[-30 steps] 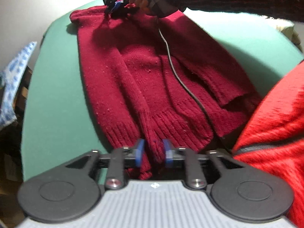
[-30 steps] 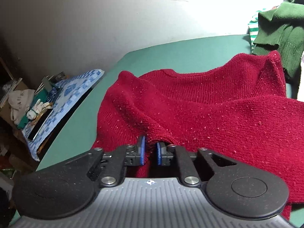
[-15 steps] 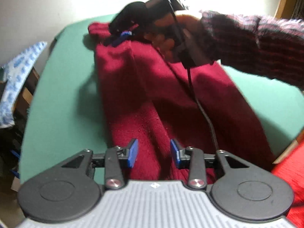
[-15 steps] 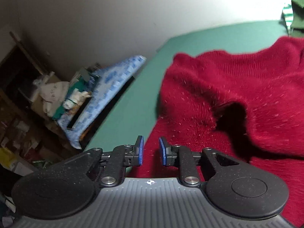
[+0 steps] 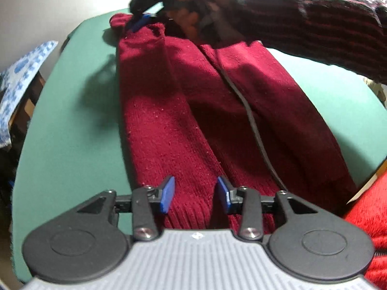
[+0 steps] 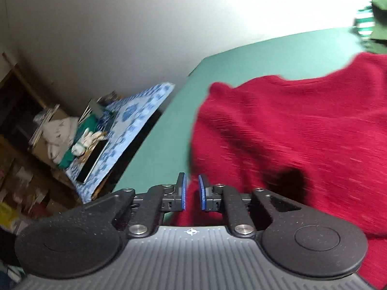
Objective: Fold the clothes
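under the left hand-held gripper [image 5: 195, 197], jaws apart w/ nothing pinched, lies the dark red knitted sweater [image 5: 169, 133] on the green table [image 5: 72, 120]. right hand-held gripper [image 6: 192, 192], jaws just been closing, small gap, empty, sits at its far end. smooth sides b4 next fold.

No readable text, labels or numbers anywhere in either view, nothing to make out on any surface.

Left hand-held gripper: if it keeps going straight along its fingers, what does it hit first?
Most likely the dark red sweater: the left hand-held gripper points down at its ribbed hem, jaws open with knit between them but no pad pressing. The green table lies beneath. Depth is unclear.
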### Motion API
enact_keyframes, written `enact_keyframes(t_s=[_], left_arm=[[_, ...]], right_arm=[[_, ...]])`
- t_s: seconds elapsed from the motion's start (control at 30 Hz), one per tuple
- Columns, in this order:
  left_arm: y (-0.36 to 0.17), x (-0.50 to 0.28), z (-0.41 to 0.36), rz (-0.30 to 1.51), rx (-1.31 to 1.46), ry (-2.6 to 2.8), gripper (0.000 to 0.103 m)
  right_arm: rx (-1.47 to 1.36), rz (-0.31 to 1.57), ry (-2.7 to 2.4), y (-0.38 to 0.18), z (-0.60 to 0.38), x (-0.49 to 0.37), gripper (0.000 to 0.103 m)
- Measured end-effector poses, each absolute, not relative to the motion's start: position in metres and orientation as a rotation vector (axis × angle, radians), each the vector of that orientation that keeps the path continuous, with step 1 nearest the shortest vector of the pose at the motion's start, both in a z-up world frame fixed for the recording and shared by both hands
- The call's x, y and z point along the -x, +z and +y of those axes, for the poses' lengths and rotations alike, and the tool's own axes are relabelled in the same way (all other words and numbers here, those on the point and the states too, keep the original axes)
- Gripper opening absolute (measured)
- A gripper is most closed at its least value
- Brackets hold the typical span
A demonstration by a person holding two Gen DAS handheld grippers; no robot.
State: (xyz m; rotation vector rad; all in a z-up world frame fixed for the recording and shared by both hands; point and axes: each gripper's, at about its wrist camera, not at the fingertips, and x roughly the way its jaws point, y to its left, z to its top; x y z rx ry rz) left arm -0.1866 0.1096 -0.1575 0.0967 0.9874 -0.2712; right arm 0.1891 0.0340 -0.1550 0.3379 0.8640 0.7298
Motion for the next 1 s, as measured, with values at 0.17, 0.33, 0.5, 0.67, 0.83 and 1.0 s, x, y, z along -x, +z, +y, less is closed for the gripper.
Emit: enact_keyframes(t_s=[0.17,0.33,0.5,0.67,0.83,1.0], left_arm=[[-0.160,0.194,0.108,0.971,-0.088,-0.240,0.040],[-0.163,0.200,0.109,0.955,-0.072,-0.216,0.040],[-0.164,0.202,0.105,0.954,-0.071,-0.201,0.040],[-0.164,0.204,0.105,0.957,-0.073,-0.191,0.041],[-0.164,0.205,0.109,0.965,-0.056,-0.196,0.043],[-0.164,0.202,0.110,0.976,-0.067,-0.216,0.045]], right_arm=[[-0.384,0.860,0.615,-0.172,0.035,-0.231,0.000],[-0.464,0.862,0.611,-0.172,0.024,-0.249,0.006],[-0.424,0.855,0.634,-0.163,0.047,-0.262,0.007],[-0.294,0.806,0.512,-0.164,0.055,-0.283,0.000],[-0.327,0.802,0.519,-0.163,0.045,-0.292,0.000],[-0.431,0.826,0.628,-0.155,0.037,-0.281,0.009]])
